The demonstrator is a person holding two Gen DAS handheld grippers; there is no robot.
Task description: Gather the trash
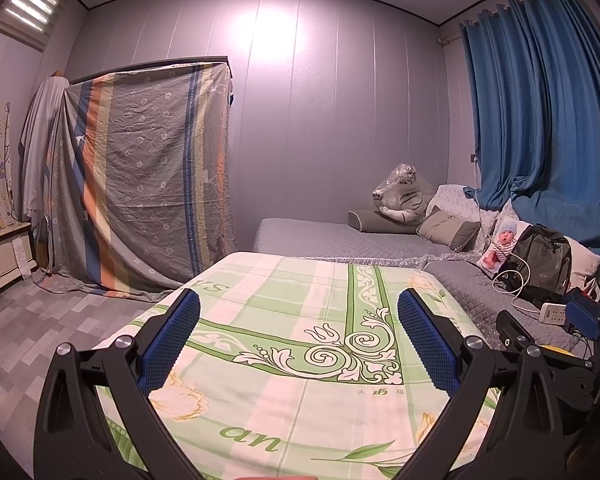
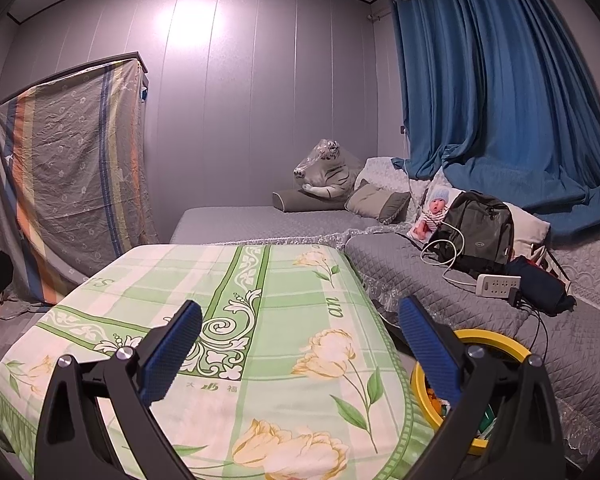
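Trash bin [image 2: 476, 384] sat right of your right hand-held gripper [image 2: 300, 354], nearer than the left [image 1: 298, 344]; both gaped wide, empty.

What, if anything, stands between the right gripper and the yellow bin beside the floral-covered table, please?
Nothing visible: the right gripper is open and empty, with the yellow bin right by its right finger. No trash shows on the table.
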